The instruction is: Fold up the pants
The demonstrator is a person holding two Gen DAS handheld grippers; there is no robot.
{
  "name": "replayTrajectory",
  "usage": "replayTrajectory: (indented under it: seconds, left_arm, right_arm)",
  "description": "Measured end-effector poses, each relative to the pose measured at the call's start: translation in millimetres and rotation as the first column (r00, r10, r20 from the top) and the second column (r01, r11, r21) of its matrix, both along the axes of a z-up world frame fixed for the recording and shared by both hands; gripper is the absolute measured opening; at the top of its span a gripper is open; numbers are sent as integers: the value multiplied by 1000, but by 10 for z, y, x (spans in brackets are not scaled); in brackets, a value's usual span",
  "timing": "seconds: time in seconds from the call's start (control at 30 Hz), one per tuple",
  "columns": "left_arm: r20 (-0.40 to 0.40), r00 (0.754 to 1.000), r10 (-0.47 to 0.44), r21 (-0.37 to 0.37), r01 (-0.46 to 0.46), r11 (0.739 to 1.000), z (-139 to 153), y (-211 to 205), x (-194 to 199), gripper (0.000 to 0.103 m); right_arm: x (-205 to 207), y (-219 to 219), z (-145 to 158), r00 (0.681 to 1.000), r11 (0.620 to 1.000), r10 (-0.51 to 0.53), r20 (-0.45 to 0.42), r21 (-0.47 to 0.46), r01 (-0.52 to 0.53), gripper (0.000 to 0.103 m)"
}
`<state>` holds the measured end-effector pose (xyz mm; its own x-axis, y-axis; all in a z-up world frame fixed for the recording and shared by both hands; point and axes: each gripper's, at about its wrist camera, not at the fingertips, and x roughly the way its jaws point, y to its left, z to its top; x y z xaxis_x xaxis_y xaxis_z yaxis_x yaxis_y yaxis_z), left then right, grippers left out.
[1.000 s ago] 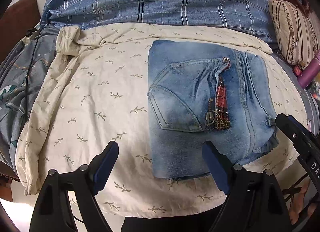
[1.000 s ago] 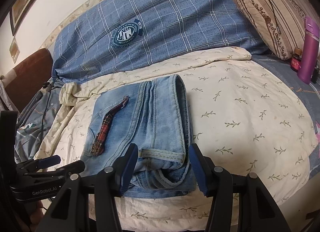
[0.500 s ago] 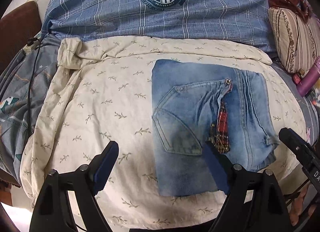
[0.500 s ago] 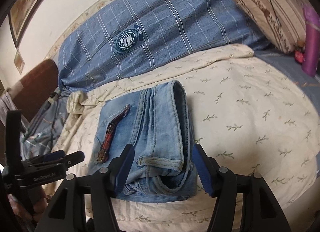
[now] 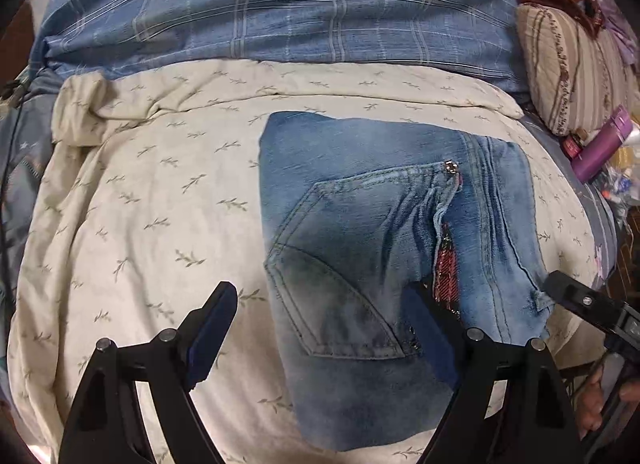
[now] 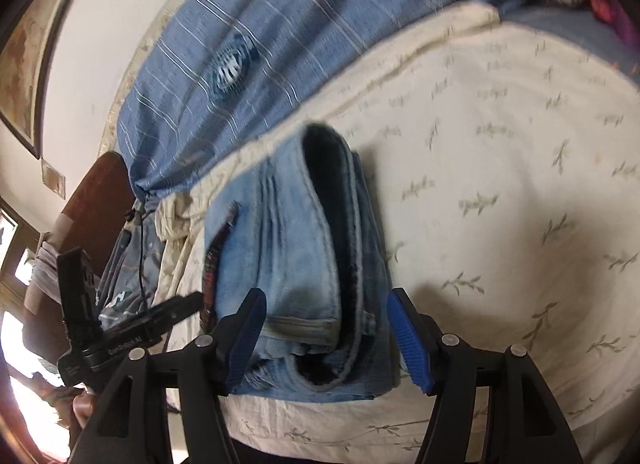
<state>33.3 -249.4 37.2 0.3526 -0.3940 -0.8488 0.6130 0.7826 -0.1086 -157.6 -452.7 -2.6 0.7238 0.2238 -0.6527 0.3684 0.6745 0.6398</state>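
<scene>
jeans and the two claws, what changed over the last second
The right claw rolled and dipped toward the folded jeans, its jaws opening, straddling the waistband edge without pressing it. The left claw drifted along the cream bedspread, open, holding nothing. The jeans stayed folded in place; the purple bottle is unmoved.

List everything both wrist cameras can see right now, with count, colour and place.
jeans: one, blue denim, folded, on the cream sheet
cream sheet: one, leaf print, covers the bed
plaid quilt: one, blue, behind the sheet
striped pillow: one, beige, far right
purple bottle: one, beside the pillow
left gripper: black with blue pads, open over the jeans' near left edge
right gripper: black with blue pads, jaws opening, straddling the jeans' near end
</scene>
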Motion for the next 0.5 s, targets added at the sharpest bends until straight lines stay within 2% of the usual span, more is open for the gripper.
replayTrajectory:
  seconds: [0.17,0.27,0.43,0.5]
  left_arm:
    - [-57,997,-55,-63,52,997,-77,59,128,86]
    - [-56,996,-69,-57,66,996,-94,64,175,87]
    - [-37,995,-88,-89,85,992,-9,141,185,88]
    - [-38,993,-108,-68,105,992,-46,118,180,88]
  right_arm:
    - [82,-159,-243,1000,989,2,3,145,-2,68]
    - [180,-210,-344,1000,975,9,18,220,-13,68]
    - [319,-177,-328,998,967,53,33,247,-60,70]
    - [361,-130,-316,995,965,91,48,244,-100,70]
